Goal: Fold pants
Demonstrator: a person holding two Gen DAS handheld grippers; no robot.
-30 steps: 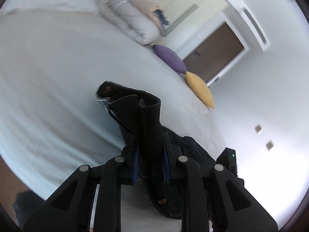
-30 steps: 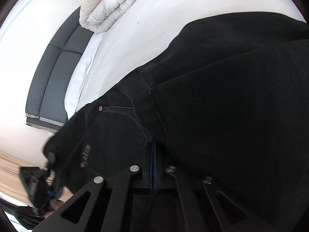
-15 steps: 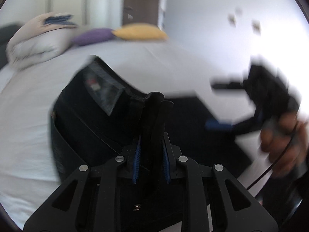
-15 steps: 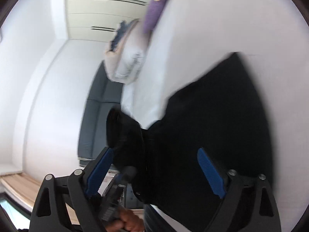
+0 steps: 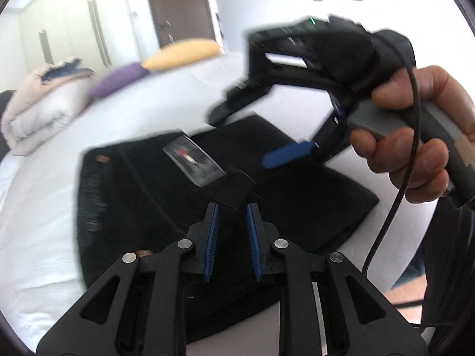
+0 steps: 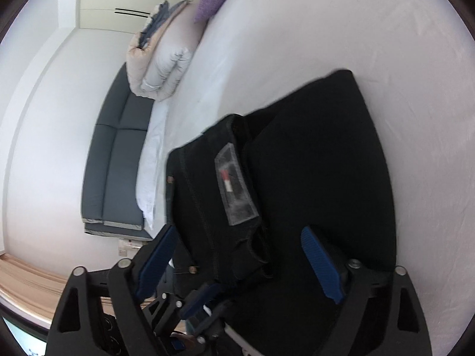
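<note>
Folded duvet [image 5: 38, 109]: far left of the left wrist view, bundled on the white bed [image 5: 35, 207].
Purple cushion [image 5: 118, 80]: just right of the duvet, with the yellow cushion [image 5: 184, 53] beside it further right.
Pants [image 5: 267, 195]: black, folded into a flat block on the bed at frame centre, a grey label [image 5: 193, 160] facing up on the waistband.
Left gripper [image 5: 232, 243]: bottom centre, blue pads parted, a tab of black cloth standing between them; the blur hides whether either pad touches it.
Right gripper [image 5: 285, 151]: upper right, held in the right hand [image 5: 415, 136], fingers spread wide above the pants, gripping nothing.
Right wrist view: grey headboard [image 6: 118, 163] at left; pants [image 6: 311, 178] fill the centre under its wide-open gripper [image 6: 237, 264].
</note>
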